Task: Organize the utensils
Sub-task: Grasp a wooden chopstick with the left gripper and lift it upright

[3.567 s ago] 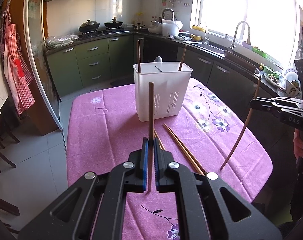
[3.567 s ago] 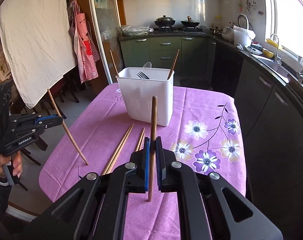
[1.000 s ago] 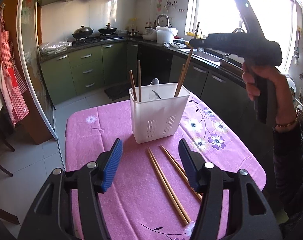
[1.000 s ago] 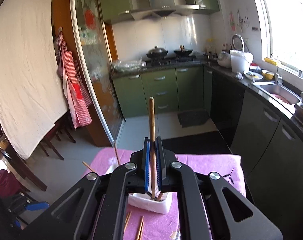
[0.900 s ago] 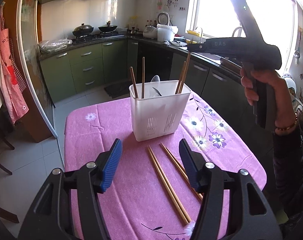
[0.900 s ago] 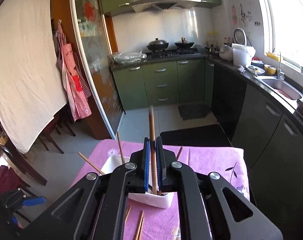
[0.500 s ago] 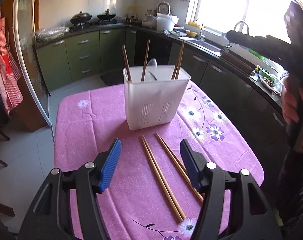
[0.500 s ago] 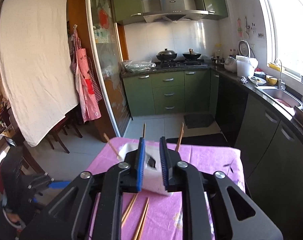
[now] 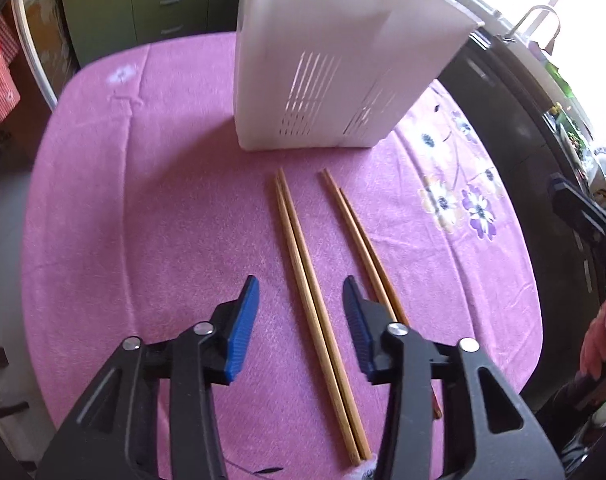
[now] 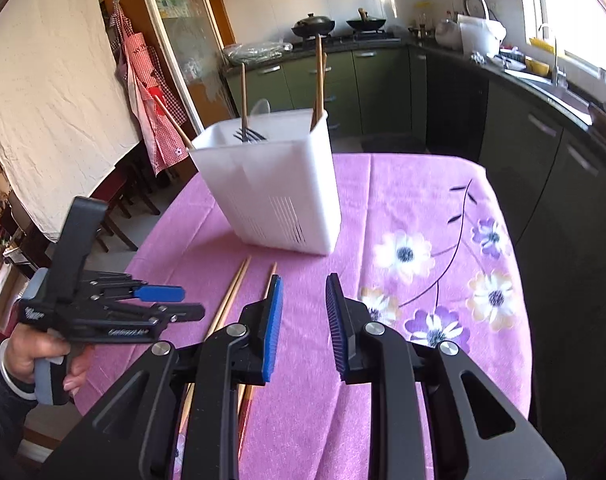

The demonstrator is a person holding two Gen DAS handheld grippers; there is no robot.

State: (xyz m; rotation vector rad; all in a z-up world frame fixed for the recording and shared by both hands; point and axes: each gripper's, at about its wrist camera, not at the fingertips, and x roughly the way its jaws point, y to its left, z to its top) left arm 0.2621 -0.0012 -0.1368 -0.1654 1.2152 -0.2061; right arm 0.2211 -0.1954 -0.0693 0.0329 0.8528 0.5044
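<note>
A white slotted utensil holder [image 9: 327, 64] stands on the pink tablecloth [image 9: 143, 208]. In the right wrist view the holder [image 10: 279, 196] contains several upright chopsticks [image 10: 318, 80] and a fork [image 10: 249, 135]. Two pairs of wooden chopsticks lie on the cloth: the left pair [image 9: 303, 248] and the right pair [image 9: 359, 236]. My left gripper [image 9: 301, 292] is open and low, its jaws straddling the left pair. My right gripper [image 10: 302, 292] is open and empty above the cloth, right of the chopsticks [image 10: 233, 296]. The left gripper also shows in the right wrist view [image 10: 159, 300].
The table's edges drop off on all sides. Green kitchen cabinets [image 10: 343, 80] and a dark counter with a sink [image 10: 543, 80] run behind and to the right. Chairs [image 10: 119, 204] and a hanging apron [image 10: 143, 92] stand to the left.
My left gripper dropped low over the left chopstick pair. My right gripper let its chopstick go into the holder, opened, and came down toward the table.
</note>
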